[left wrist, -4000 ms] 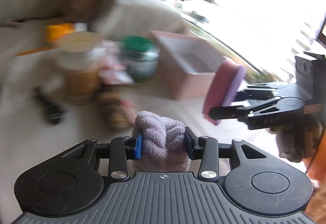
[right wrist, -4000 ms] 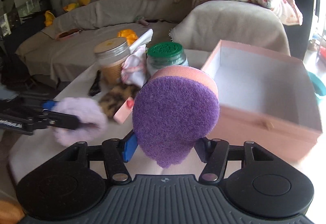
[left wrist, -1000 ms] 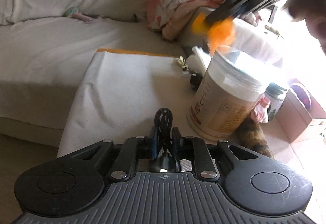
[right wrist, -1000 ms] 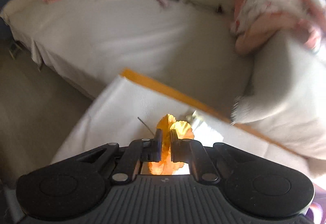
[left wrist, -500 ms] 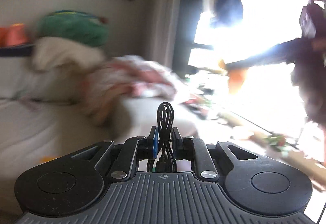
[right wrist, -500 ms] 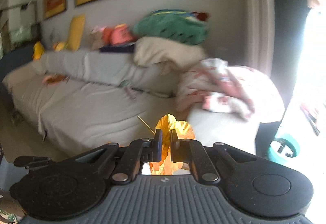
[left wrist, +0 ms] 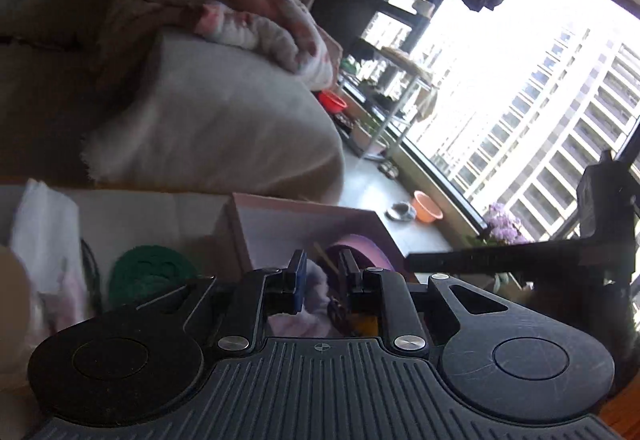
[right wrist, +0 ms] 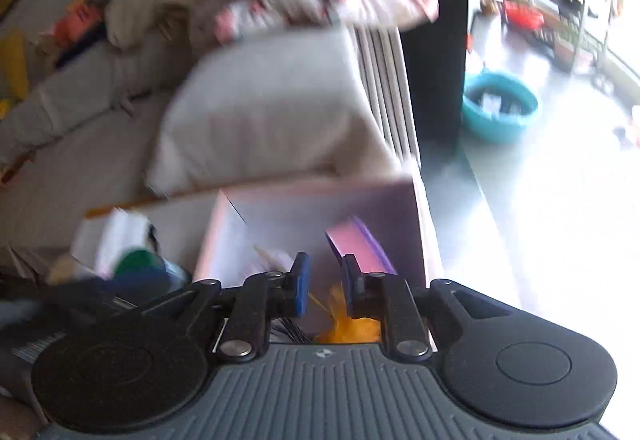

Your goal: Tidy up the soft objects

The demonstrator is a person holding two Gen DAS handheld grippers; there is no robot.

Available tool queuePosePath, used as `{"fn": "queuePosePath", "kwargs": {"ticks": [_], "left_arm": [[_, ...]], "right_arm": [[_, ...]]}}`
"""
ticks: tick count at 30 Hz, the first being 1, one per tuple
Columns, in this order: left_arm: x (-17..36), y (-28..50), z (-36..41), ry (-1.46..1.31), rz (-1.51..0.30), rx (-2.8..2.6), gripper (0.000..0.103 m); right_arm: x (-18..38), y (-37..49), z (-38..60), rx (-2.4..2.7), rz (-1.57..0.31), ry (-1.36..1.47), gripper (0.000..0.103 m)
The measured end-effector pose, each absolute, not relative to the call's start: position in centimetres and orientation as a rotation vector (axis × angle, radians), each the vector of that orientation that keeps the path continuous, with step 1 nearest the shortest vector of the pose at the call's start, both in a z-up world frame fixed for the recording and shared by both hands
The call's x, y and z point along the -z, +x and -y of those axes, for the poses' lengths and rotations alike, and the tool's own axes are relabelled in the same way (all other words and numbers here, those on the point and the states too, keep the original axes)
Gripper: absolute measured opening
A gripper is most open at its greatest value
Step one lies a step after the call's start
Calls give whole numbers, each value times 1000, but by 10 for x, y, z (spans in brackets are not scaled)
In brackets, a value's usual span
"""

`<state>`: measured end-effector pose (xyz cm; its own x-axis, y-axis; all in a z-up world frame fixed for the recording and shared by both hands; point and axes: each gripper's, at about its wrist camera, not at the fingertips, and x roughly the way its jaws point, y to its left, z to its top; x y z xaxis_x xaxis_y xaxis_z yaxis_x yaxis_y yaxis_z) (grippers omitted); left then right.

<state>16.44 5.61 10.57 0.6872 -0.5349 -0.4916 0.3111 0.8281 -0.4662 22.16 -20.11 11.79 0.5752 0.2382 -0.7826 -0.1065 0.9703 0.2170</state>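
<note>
Both grippers over pink box (right wrist: 280, 207). Left gripper (left wrist: 322, 282) jaws just opening, black hair tie (left wrist: 336, 310) loose below. Right gripper (right wrist: 323, 290) jaws just opening, orange scrunchie (right wrist: 348, 328) released below, in box w/ purple sponge (right wrist: 360, 248).

A pink box (right wrist: 320, 199) holds a pink-and-purple sponge (right wrist: 360, 246) and an orange soft thing (right wrist: 352, 328); beside it stands a green-lidded jar (left wrist: 150, 272).

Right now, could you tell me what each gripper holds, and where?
Nothing: the left gripper and right gripper have just been opening, jaws empty, above the pink box.
</note>
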Motion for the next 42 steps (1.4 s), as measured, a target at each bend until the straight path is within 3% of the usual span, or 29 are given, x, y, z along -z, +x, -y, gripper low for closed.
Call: {"fn": "queuePosePath", "kwargs": {"ticks": [3,10,13,16,23,26,31,35,38,39,41,42], "left_arm": [[-119,135,-94,-270,-545,402,19],[-118,78,-190,-53,-511,59,19],[-102,62,-227,12,-530,-102,19],[-91,50,-251,-124,-592,-66,19],[-63,61,-190,-200,-664,254,19],[-57,63,-180,-186,-641,274,19],[-67,56,-210,-296,-586,306,19],[-96,96,-236,-380,-597,304,19],[-108,153,-245,-397,-733,327,19],[-109,171,-244,-396,-782,322,19],[-105,207,-240,-390,-863,292,19],[-103,221,-238,-384,-891,273,19]], "right_arm": [[-112,213,204,-206,-914,146,21],[-113,172,164,-266,-791,16,56],[-105,154,127,-325,-744,-70,57],[-91,141,92,-396,-735,-113,59],[-68,128,40,-491,-778,-164,61],[-72,112,26,-521,-690,-274,61],[-77,81,-7,-617,-495,-531,61],[-60,87,-38,-671,-481,-598,61],[-46,104,-57,-644,-492,-574,59],[-42,110,-61,-628,-489,-559,52],[-36,121,-61,-607,-508,-526,30],[-33,126,-59,-602,-534,-500,10]]}}
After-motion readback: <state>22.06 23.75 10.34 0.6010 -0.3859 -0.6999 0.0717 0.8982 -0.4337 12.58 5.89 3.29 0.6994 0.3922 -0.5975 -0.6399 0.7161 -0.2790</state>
